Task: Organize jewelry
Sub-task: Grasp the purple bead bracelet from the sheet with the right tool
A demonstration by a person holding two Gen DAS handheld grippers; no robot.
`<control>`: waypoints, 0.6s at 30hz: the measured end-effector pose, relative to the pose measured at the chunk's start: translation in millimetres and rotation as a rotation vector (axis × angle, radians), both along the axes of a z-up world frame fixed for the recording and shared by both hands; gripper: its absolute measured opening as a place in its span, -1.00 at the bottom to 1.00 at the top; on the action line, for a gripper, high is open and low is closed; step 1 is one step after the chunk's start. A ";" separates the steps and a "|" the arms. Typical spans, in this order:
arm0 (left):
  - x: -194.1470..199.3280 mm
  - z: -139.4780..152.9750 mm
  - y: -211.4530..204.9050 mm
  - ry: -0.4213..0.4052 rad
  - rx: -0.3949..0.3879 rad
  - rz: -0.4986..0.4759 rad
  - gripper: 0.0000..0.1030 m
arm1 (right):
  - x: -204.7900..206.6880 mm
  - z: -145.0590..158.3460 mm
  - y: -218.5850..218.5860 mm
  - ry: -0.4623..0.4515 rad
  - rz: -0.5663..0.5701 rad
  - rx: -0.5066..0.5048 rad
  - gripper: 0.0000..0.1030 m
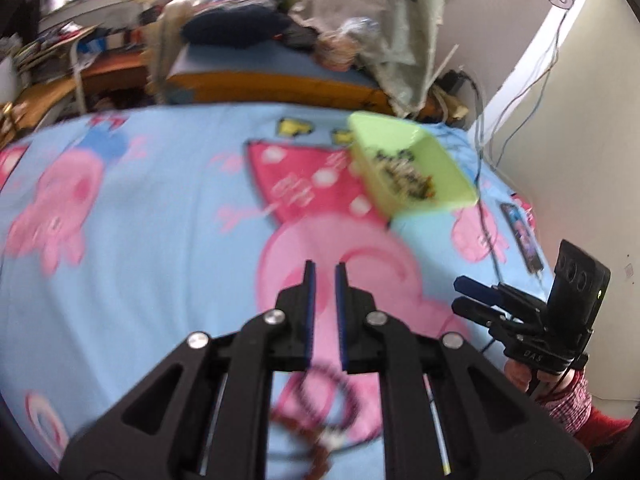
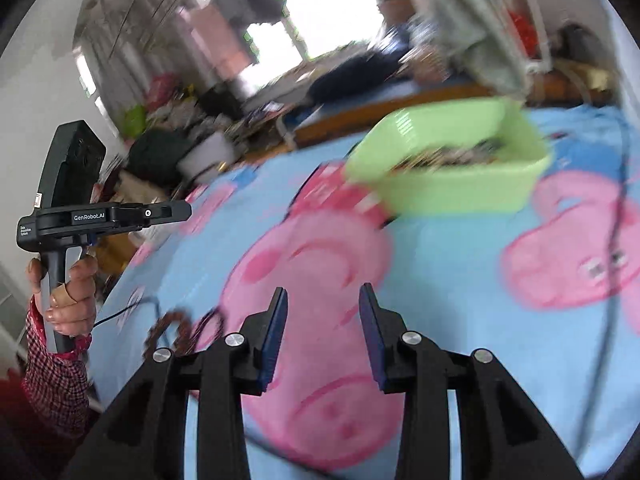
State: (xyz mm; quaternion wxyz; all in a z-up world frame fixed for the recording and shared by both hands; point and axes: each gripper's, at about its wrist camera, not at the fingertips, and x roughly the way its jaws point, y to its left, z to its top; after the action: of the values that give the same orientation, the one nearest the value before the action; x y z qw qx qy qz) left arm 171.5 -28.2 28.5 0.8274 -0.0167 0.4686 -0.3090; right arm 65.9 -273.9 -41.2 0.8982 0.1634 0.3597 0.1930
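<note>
A light green basket (image 1: 454, 172) (image 2: 460, 196) holding a tangle of jewelry (image 1: 404, 176) sits on the blue cartoon blanket (image 1: 160, 280), ahead of both grippers. Beaded bracelets (image 1: 332, 396) lie on the blanket under my left gripper's frame; a brown one (image 2: 168, 328) shows left of the right gripper. My left gripper (image 1: 325, 266) hovers over the blanket, its pads nearly together with only a slim slit and nothing in it. My right gripper (image 2: 322, 292) hangs over the pink pig print, fingers apart and holding nothing. Both views are blurred.
A phone (image 1: 522, 236) and a thin cable (image 1: 486, 224) lie on the blanket beside the basket, near the wall. Beyond the bed edge are a cluttered desk (image 1: 100, 68) and piled cloth (image 1: 384, 28). A hand (image 2: 68, 292) in a checked sleeve holds the left gripper's handle.
</note>
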 end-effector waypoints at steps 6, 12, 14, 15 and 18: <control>-32.9 -25.5 52.2 0.027 -0.005 0.049 -0.84 | -2.7 1.2 53.2 0.012 0.109 -0.051 -0.85; -63.0 -43.1 80.1 0.020 0.004 0.070 -0.84 | -7.4 2.2 98.6 -0.005 0.184 -0.136 -0.85; -72.5 -48.6 86.4 0.019 0.013 0.070 -0.84 | -6.9 2.9 108.7 -0.012 0.200 -0.168 -0.85; -76.2 -50.6 88.4 0.017 0.018 0.070 -0.84 | -6.1 3.5 113.7 -0.014 0.207 -0.180 -0.85; -84.5 -54.8 92.0 0.002 0.049 0.075 -0.83 | -1.0 1.5 121.0 -0.013 0.209 -0.217 -0.85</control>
State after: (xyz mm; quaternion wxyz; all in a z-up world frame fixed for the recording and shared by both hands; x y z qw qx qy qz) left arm 86.9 63.8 -26.3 0.8382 -0.0144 0.4758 -0.2661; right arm 64.9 -152.9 -39.7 0.8879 0.0257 0.3877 0.2462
